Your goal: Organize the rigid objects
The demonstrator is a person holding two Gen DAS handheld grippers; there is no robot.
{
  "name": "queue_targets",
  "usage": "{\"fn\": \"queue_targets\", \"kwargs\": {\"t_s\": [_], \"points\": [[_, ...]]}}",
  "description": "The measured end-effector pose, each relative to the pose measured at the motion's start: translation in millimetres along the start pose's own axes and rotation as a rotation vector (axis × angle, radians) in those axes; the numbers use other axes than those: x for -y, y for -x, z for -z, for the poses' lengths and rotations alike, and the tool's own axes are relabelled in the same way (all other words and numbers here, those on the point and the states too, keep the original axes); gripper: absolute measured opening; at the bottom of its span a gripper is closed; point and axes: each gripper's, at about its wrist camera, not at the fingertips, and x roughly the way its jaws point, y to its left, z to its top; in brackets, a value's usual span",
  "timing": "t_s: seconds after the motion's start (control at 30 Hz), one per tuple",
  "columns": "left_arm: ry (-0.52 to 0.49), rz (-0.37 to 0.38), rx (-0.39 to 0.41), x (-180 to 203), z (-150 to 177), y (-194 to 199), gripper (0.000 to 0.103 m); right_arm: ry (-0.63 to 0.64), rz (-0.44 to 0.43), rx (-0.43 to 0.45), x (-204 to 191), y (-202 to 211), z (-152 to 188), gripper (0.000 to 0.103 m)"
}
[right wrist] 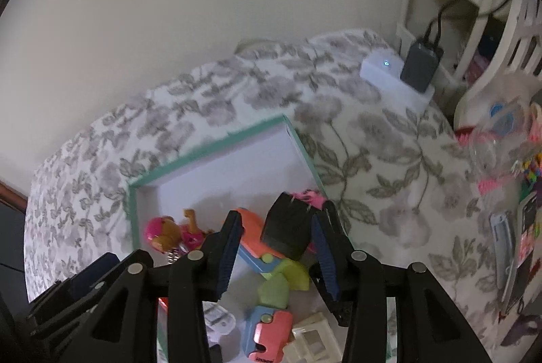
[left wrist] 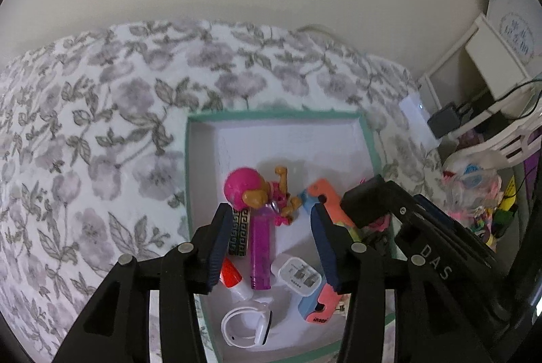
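A teal-rimmed white box (left wrist: 189, 159) lies on the flowered bedspread; it also shows in the right wrist view (right wrist: 135, 210). In it lie a pink-headed toy figure (left wrist: 242, 188) on a purple stick, an orange and blue toy (left wrist: 321, 193), a white charger (left wrist: 299, 276), a white ring-shaped band (left wrist: 244, 325) and an orange-capped item (left wrist: 230, 275). My left gripper (left wrist: 271, 248) is open above the box and holds nothing. My right gripper (right wrist: 276, 256) holds a black block (right wrist: 288, 229) against its right finger, over the box's right side; the left finger stands apart from it.
A white power strip (right wrist: 393, 75) with a dark adapter (right wrist: 421, 65) lies at the bed's far right corner. A white shelf and a basket (left wrist: 515, 143) with colourful toys (left wrist: 474, 190) stand to the right. A wall runs behind the bed.
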Motion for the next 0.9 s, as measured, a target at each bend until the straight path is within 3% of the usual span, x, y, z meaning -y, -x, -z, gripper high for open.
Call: {"fn": "queue_targets", "kwargs": {"t_s": [0.3,0.4,0.57,0.63,0.67,0.7,0.83,0.9], "points": [[0.039,-0.053,0.084,-17.3,-9.2,28.7,0.052,0.026,-0.001,0.085,-7.5,31.4,-8.0,0.048],[0.058,-0.07,0.09,-23.4,-11.6,31.5,0.052,0.026,0.013,0.087,-7.7,31.5,-7.2,0.059],[0.089,-0.109,0.092,-34.5,-14.6,31.4,0.052,0.029,0.023,0.08,-7.4,28.5,-6.6,0.062],[0.107,-0.129,0.094,-40.6,-15.3,31.1,0.062,0.032,0.029,0.077,-7.5,26.9,-6.3,0.067],[0.119,-0.141,0.096,-44.4,-15.9,31.0,0.075,0.035,0.03,0.076,-7.8,26.2,-6.2,0.069],[0.129,-0.151,0.1,-48.0,-16.5,31.2,0.08,0.038,0.031,0.075,-8.3,25.4,-6.2,0.073],[0.155,-0.168,0.103,-58.8,-17.6,32.1,0.081,0.07,0.041,0.064,-13.3,20.7,-5.1,0.081],[0.173,-0.179,0.099,-63.9,-18.1,30.6,0.09,0.082,0.047,0.061,-15.9,19.1,-4.2,0.083]]}}
